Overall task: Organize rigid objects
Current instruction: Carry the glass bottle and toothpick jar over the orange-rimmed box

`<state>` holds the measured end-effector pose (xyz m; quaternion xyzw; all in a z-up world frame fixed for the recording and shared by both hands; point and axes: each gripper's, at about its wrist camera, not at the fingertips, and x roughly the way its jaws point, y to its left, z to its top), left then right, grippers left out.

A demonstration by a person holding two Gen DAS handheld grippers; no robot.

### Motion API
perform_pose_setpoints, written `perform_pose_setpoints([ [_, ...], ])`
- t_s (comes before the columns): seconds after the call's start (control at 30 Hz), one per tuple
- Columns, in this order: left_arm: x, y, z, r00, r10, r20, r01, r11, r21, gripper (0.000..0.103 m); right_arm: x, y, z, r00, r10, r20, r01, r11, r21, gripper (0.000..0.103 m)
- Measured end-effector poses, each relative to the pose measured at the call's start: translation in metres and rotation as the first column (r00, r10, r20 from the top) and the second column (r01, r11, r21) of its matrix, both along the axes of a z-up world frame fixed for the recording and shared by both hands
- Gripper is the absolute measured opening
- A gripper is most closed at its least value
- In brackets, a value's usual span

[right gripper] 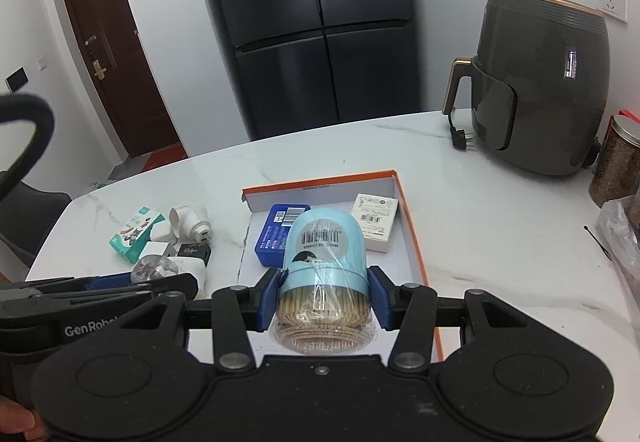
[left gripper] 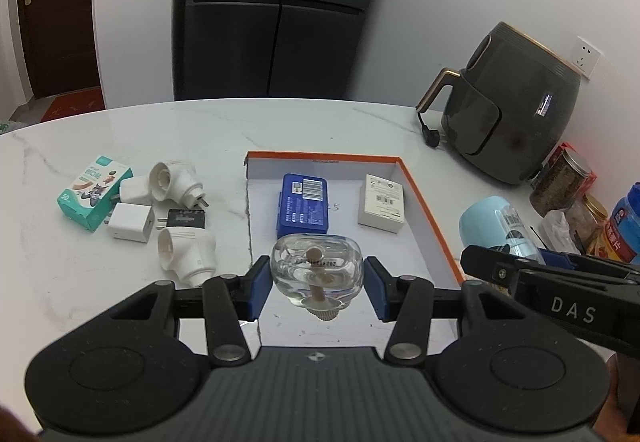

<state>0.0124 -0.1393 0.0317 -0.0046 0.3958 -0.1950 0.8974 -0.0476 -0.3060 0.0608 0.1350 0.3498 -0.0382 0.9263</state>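
Glass bottle (left gripper: pixel 317 274) sitting clamped in left gripper (left gripper: pixel 317 288) over tray's (left gripper: pixel 424 210) near-left edge | right gripper (right gripper: pixel 323 302) gripping blue toothpick jar (right gripper: pixel 323 274) above near tray floor | jar hiding blue box (right gripper: pixel 276 234) partly

White worktop (left gripper: pixel 120 282) veined grey; white tray (left gripper: pixel 420 198) edged orange; blue tin (left gripper: pixel 303 206); light-blue toothpick jar (right gripper: pixel 324 254); teal box (left gripper: pixel 94 192) at left; dark-grey air fryer (left gripper: pixel 516 110).

Your left gripper (left gripper: pixel 318 284) is matte black with blue pads (left gripper: pixel 258 288), silver rivets on its linkage arms and two round embossed discs. Your right gripper (right gripper: pixel 323 296) looks the same; from the left view its side reads "DAS". The left's reads "GenRobot".
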Motion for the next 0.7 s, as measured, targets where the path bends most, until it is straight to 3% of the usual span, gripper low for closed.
perform_pose_setpoints([
  [0.7, 0.003, -0.02, -0.004, 1.0, -0.026, -0.006, 0.026, 1.0, 0.012, 0.05, 0.003, -0.022, 0.001, 0.999, -0.034, 0.0, 0.034, 0.999, 0.002, 0.058],
])
